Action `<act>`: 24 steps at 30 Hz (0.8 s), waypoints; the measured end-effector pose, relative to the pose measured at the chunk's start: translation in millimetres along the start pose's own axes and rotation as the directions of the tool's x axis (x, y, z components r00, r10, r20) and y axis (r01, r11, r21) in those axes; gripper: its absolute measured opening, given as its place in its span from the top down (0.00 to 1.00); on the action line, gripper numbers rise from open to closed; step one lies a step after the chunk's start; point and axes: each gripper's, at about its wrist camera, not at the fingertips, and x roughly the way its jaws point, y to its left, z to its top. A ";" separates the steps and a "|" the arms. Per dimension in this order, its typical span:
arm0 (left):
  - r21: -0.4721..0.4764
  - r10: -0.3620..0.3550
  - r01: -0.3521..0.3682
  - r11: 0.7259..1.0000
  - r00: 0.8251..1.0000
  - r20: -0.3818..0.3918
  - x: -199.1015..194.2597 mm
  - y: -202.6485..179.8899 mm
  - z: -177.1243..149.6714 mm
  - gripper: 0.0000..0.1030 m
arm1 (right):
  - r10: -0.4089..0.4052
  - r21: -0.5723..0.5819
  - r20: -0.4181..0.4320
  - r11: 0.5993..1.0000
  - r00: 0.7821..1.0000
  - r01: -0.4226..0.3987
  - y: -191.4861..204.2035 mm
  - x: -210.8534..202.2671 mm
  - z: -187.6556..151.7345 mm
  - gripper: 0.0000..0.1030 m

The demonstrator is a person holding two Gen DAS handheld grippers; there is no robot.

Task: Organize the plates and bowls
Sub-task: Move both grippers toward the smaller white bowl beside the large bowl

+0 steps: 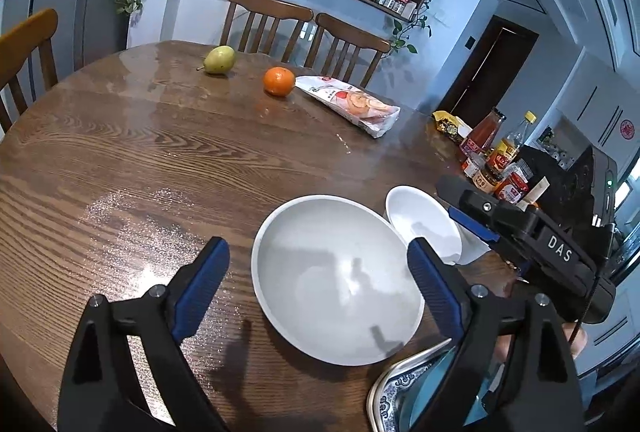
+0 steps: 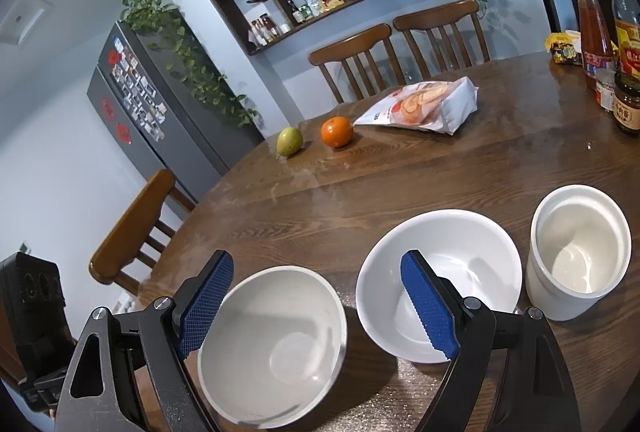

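A grey bowl [image 1: 336, 280] [image 2: 276, 344] sits on the round wooden table [image 1: 160, 160] [image 2: 480, 168]. My left gripper [image 1: 318, 260] is open and empty, its blue fingers either side of this bowl, above it. A white bowl [image 1: 420, 220] [image 2: 460, 264] stands right of it. A tall white cup [image 2: 580, 252] stands further right. My right gripper [image 2: 316, 272] is open and empty, hovering over the gap between the two bowls; it also shows in the left wrist view [image 1: 476, 216]. A blue-patterned plate [image 1: 400, 392] lies at the near right.
A pear [image 1: 219, 59] [image 2: 289, 140], an orange [image 1: 279, 81] [image 2: 337, 131] and a snack bag [image 1: 352, 104] [image 2: 424, 108] lie farther back. Sauce bottles and jars [image 1: 492, 156] [image 2: 600, 44] stand at the right edge. Chairs [image 1: 264, 20] ring the table.
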 end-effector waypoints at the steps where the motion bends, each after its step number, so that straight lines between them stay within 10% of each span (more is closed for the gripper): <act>1: -0.003 -0.004 0.004 1.000 1.000 -0.001 0.0 0.3 -0.2 0.13 | 0.001 -0.001 -0.001 1.000 1.000 -0.001 -0.1 -0.1 -0.1 0.16; 24: -0.014 -0.004 0.004 1.000 1.000 0.001 2.9 0.6 1.0 0.12 | -0.032 -0.017 0.018 0.999 0.999 0.033 0.9 -3.7 1.2 0.16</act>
